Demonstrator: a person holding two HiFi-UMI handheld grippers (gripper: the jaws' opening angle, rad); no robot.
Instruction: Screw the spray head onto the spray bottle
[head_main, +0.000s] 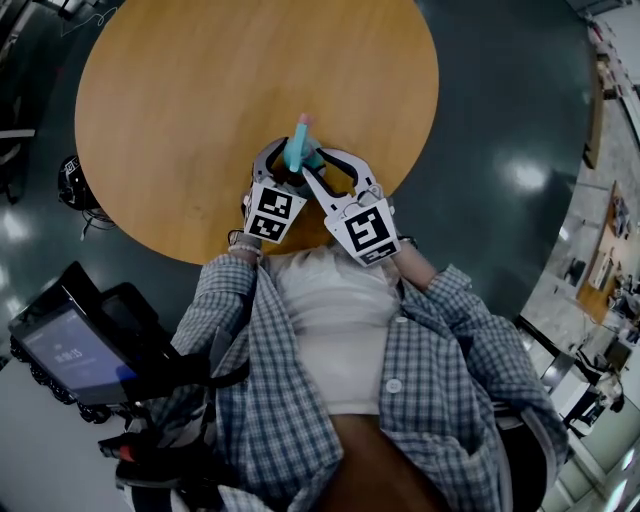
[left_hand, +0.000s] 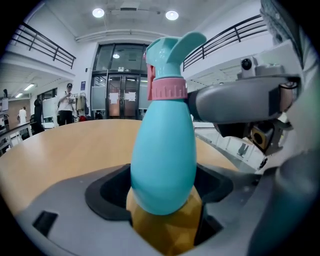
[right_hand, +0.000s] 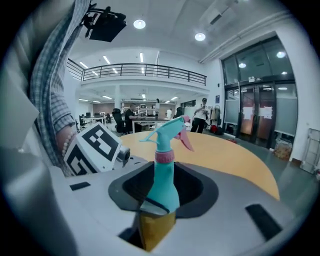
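A teal spray bottle (head_main: 297, 148) stands upright over the near edge of the round wooden table (head_main: 220, 90). A teal spray head (left_hand: 172, 47) with a pink collar (left_hand: 169, 89) sits on its neck, and the pink trigger (right_hand: 186, 140) points away. My left gripper (left_hand: 162, 200) is shut on the bottle's fat lower body (left_hand: 162, 160). My right gripper (head_main: 312, 165) comes in from the right at collar height. One of its fingers (left_hand: 230, 102) lies against the collar's lower edge; the other is hidden behind the bottle. The left gripper's marker cube (right_hand: 92, 147) is close beside it.
The person sits at the table's near edge in a plaid shirt (head_main: 450, 360). A tablet on a stand (head_main: 70, 350) is at the lower left, above the dark floor (head_main: 500, 120). Glass doors (left_hand: 117, 82) and people (left_hand: 66, 102) are far behind the table.
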